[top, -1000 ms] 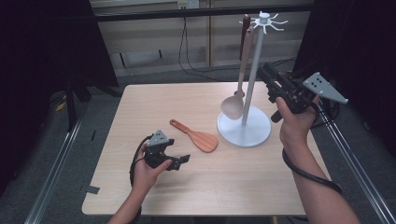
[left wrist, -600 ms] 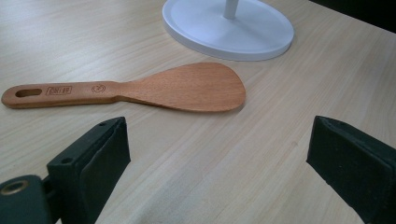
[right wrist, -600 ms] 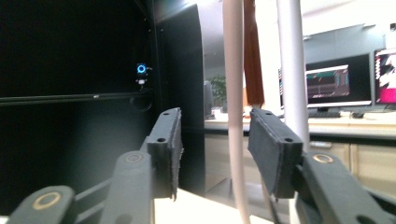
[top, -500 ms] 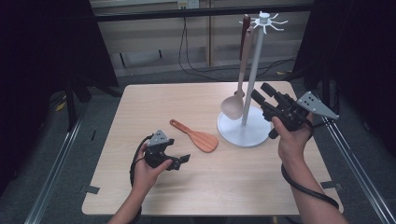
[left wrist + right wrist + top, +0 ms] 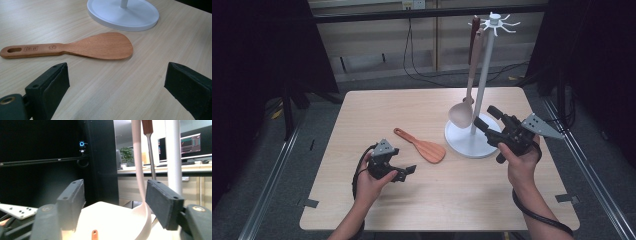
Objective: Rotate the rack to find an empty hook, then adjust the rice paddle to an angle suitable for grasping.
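The light wooden table (image 5: 362, 115) is carrying a white utensil stand with a round base (image 5: 472, 141), from whose hooks a pale beige ladle (image 5: 462, 114) is hanging. The flat reddish-brown wooden rice paddle (image 5: 422, 146) is lying just ahead of the left gripper (image 5: 404, 172), whose jaws are standing apart. The right gripper (image 5: 487, 117), jaws likewise parted, is hovering beside the stand's pole.

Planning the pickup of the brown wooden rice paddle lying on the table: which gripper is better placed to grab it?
Left. The left gripper, jaws open, sits low just beside the brown wooden rice paddle; the right gripper is raised by the white stand.
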